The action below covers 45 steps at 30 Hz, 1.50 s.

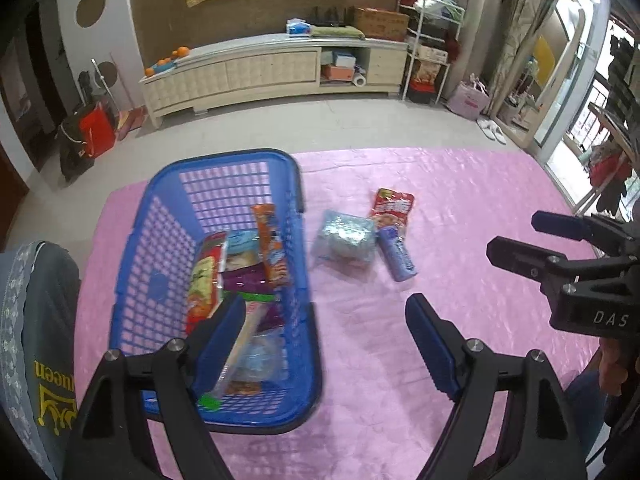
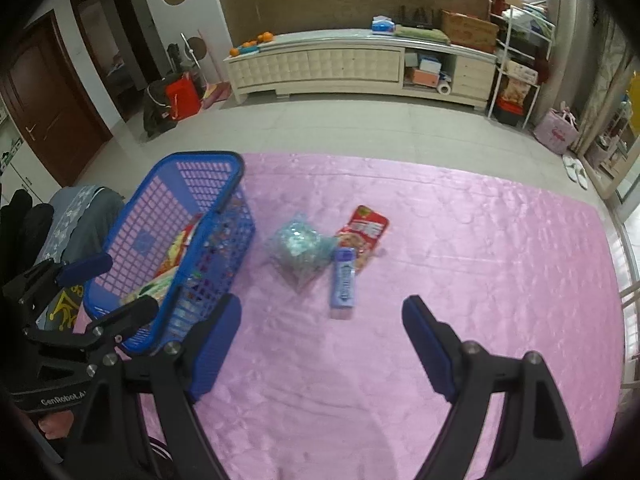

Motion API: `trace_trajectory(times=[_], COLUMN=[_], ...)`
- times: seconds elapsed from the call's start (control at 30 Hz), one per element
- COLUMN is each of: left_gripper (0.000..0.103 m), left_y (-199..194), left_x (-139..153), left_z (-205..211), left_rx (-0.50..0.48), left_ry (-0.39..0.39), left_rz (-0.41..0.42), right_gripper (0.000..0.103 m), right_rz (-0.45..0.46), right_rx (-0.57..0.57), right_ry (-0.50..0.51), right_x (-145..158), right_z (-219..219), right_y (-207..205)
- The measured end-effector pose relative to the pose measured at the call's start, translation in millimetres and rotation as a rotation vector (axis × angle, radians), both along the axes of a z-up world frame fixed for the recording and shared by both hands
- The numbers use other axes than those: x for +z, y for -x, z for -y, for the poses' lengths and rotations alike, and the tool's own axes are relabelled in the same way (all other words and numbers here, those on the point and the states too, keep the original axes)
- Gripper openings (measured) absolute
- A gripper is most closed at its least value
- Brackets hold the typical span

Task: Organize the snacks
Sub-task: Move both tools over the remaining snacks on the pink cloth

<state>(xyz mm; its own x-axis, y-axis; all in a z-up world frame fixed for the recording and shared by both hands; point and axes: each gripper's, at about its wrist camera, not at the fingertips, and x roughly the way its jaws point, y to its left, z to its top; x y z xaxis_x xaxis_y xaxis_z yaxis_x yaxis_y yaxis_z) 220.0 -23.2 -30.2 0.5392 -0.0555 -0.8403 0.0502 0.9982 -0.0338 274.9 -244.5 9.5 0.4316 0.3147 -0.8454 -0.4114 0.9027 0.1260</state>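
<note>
Both tools are empty right now: the left tool (image 1: 326, 344) has its jaws spread wide with nothing between the pads, hanging over the near end of the blue basket (image 1: 160, 204), and the right tool (image 2: 322, 344) is just as wide open over bare pink surface (image 2: 480, 260).

What's left to tidy is a little cluster of three snacks out on the surface, just beside the basket's right wall. From the right tool they sit at about 12 o'clock, a touch toward 11. The purple tube (image 2: 343, 282) is nearest, its long axis running roughly 12 to 6, so the jaws already straddle it crosswise. The clear crinkly bag (image 2: 298, 248) is at its 10 o'clock, touching or nearly so, and the red pouch (image 2: 366, 232) is tucked under the tube's far end at 1 o'clock.

I'd say the right tool is the natural one, since the left has the basket wall in its way. Loads of open room at 3 o'clock; the surface's far edge is well beyond the pouch. The basket already holds a heap of packets.
</note>
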Motion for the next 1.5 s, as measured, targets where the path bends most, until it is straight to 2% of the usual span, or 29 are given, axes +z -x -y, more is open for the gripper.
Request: trace_trajectory(times=[0.17, 0.4, 0.6, 0.87, 0.97, 1.07, 1.27, 1.33, 1.43, 1.5], left_gripper=[0.081, 0.081, 0.081, 0.081, 0.081, 0.081, 0.081, 0.081, 0.081, 0.081], left_y=[-17, -43, -70, -111, -124, -135, -153, -159, -168, -171], left_x=[-7, -31, -53, -84, -98, -112, -129, -131, -137, -143], left_z=[28, 61, 83, 87, 86, 85, 88, 91, 89, 88], left_rx=[-0.025, -0.074, -0.125, -0.158, -0.142, -0.155, -0.17, -0.195, -0.182, -0.188], left_ry=[-0.001, -0.057, -0.158, -0.213, -0.294, -0.315, -0.385, -0.387, -0.364, -0.375], left_rz=[-0.008, -0.047, -0.068, -0.146, -0.205, -0.257, -0.283, -0.286, -0.32, -0.327], right_gripper=[0.086, 0.086, 0.086, 0.086, 0.086, 0.086, 0.086, 0.086, 0.086, 0.086], right_rz=[0.01, 0.01, -0.016, -0.049, -0.067, -0.092, -0.138, -0.144, -0.152, -0.148], right_rx=[-0.015, -0.042, -0.052, -0.046, -0.046, -0.046, -0.065, -0.072, -0.093, -0.109], right_ry=[0.02, 0.051, 0.066, 0.053, 0.05, 0.027, 0.003, -0.006, -0.022, -0.038], right_x=[-10, -30, -54, -82, -93, -107, -127, -131, -133, -132], right_z=[19, 46, 64, 63, 57, 53, 52, 54, 62, 69], right_y=[-7, -22, -39, -66, -76, -86, -99, -100, -103, -103])
